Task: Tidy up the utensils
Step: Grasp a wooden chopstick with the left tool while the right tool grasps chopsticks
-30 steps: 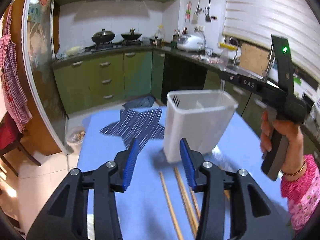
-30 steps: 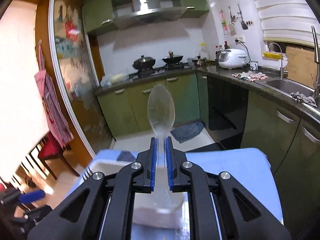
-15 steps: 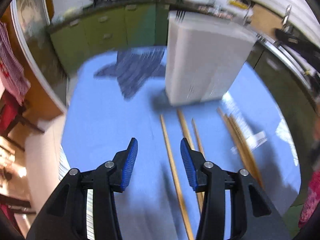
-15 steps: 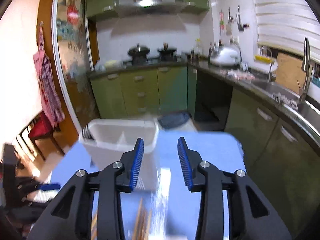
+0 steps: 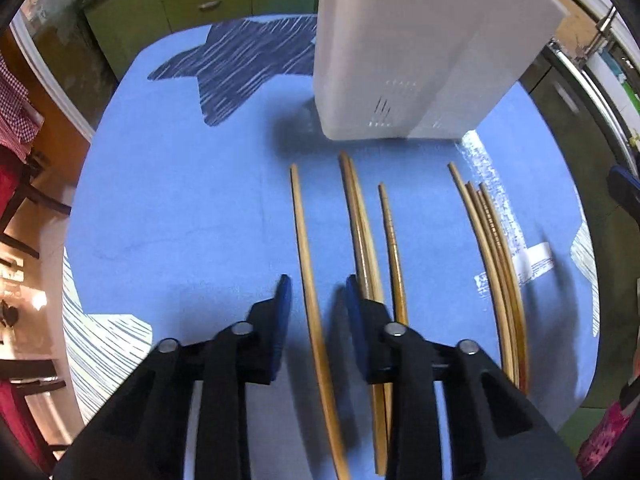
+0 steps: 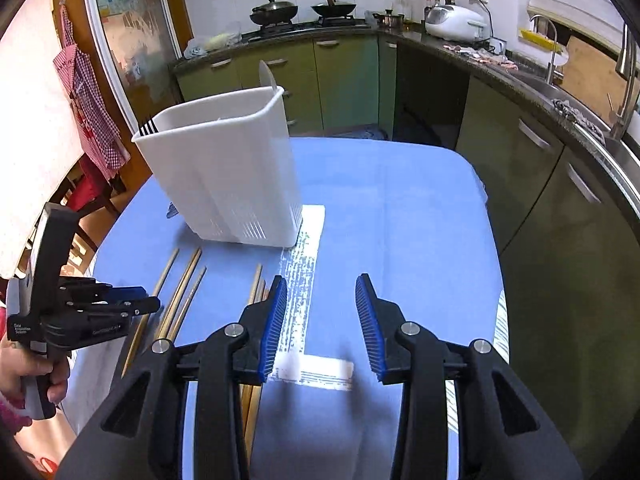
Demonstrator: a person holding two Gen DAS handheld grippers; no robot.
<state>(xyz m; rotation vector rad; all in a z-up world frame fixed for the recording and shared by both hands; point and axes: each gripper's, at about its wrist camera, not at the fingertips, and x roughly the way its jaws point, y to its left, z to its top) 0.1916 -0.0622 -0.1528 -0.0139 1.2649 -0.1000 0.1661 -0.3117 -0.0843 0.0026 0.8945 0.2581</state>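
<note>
On the blue-covered bench (image 5: 180,208), wooden chopsticks (image 5: 360,216) were laid out side by side just before a white utensil holder (image 6: 224,168). One chopstick (image 5: 308,276) was straddled by the left gripper (image 5: 316,292), whose fingers had just been closing but were not seen pressing on it. The right gripper (image 6: 322,300) was held with its fingers apart and empty, beside the rightmost chopsticks.
</note>
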